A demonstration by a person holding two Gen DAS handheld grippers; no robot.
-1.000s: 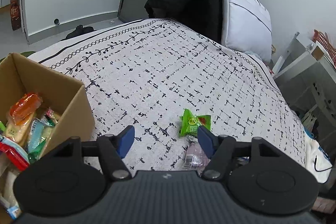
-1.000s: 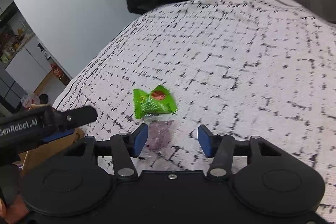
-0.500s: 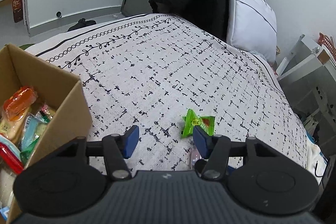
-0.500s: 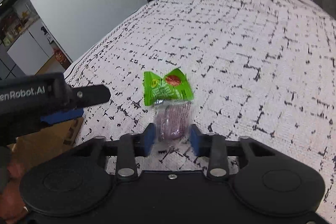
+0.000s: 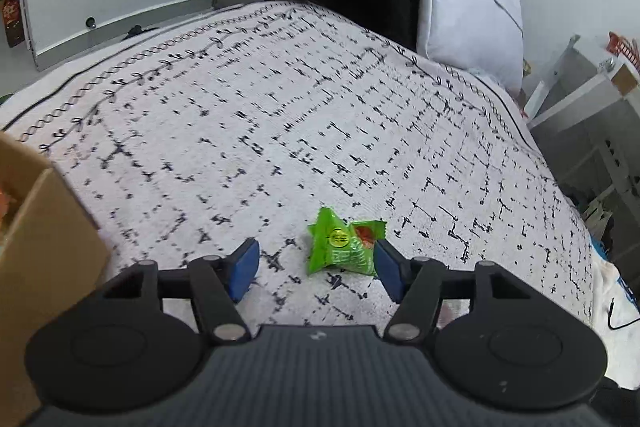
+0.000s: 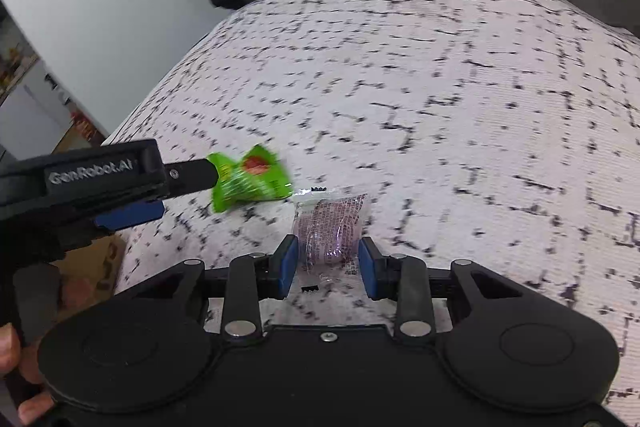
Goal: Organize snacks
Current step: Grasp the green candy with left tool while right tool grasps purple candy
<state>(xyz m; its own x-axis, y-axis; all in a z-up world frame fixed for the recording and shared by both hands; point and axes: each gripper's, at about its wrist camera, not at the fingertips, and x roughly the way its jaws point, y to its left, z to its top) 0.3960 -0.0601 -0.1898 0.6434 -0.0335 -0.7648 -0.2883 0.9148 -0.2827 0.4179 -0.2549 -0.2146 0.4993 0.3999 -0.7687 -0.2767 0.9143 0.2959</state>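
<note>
A: R gripper (image 6: 328, 261)?
B: Jaws just narrowed, clamped on clear purple snack (image 6: 330, 227), mid bedspread (image 6: 440, 87).
A: L gripper (image 5: 316, 267)?
B: Apart, just widened; green packet (image 5: 344, 247) between, by R pad, unpinched. Box (image 5: 44, 247) at left edge.

Lettering on my left gripper (image 6: 132, 187): "GenRobot.AI", pale letters on the black side of its body, read from my right wrist view.
Green snack packet (image 5: 344, 247): a yellow round badge and pale characters are printed on it, too small and soft for me to read.
Clear purple snack packet (image 6: 330, 227): fine dark print covers the wrapper, but I cannot make it out.
</note>
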